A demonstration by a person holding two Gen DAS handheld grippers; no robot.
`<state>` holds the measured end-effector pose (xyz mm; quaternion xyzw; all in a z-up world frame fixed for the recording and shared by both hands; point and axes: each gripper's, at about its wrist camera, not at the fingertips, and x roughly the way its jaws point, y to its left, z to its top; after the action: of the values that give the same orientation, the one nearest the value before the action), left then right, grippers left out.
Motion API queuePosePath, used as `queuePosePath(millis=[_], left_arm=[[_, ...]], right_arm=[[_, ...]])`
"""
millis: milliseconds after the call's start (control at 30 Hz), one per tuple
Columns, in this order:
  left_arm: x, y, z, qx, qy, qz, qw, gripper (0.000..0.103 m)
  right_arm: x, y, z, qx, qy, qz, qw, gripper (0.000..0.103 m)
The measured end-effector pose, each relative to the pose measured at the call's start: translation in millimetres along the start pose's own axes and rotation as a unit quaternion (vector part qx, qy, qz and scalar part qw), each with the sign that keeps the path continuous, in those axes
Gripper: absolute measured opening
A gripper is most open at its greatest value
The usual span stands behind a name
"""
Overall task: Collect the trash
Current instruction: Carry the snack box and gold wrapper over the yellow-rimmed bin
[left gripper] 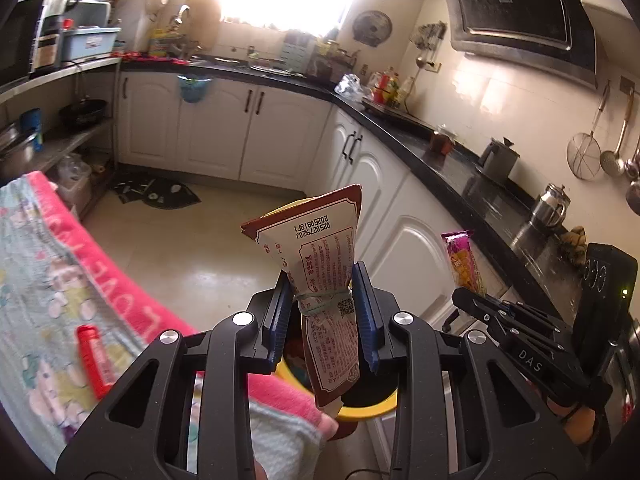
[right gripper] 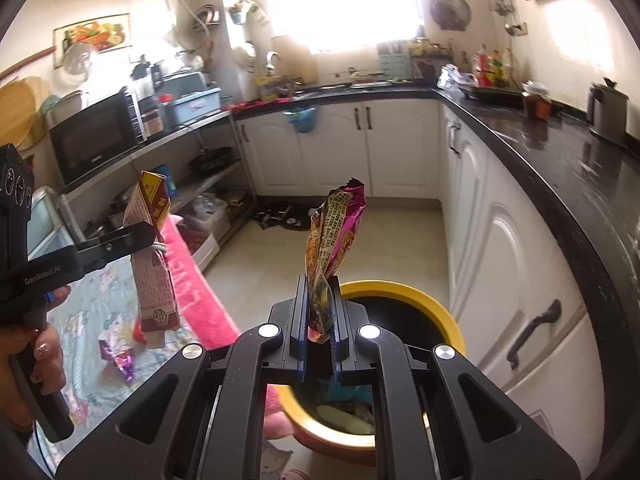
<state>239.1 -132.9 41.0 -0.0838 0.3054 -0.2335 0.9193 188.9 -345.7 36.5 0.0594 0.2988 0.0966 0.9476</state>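
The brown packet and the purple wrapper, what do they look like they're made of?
Brown packet: probably matte paper or paper laminate; it holds stiff creases, shows no glare, and is cinched by a rubber band. Purple wrapper: likely thin glossy plastic film; it looks shiny and crinkled.

right gripper (right gripper: 320,320) jaws clamp purple wrapper (right gripper: 334,240) | above yellow-rimmed bin (right gripper: 436,312)

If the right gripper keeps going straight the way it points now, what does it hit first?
Most likely the yellow-rimmed bin: the right gripper, shut on the purple snack wrapper, points down at its open mouth. Depth is unclear, but nothing else shows in that line.
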Motion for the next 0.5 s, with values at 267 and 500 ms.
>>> queuePosePath(millis=[267, 500], left_arm=[[68.6, -10.1, -4.6, 0.002, 0.040, -0.027, 0.9988, 0.023], [120.5, -5.2, -14.3, -0.006, 0.084, -0.034, 0.9959, 0.024]], right_arm=[[37.2, -33.0, -13.9, 0.025, 0.041, -0.021, 0.999, 0.009], [79.6, -49.2, -40.2, 0.044, 0.098, -0.028, 0.994, 0.009]])
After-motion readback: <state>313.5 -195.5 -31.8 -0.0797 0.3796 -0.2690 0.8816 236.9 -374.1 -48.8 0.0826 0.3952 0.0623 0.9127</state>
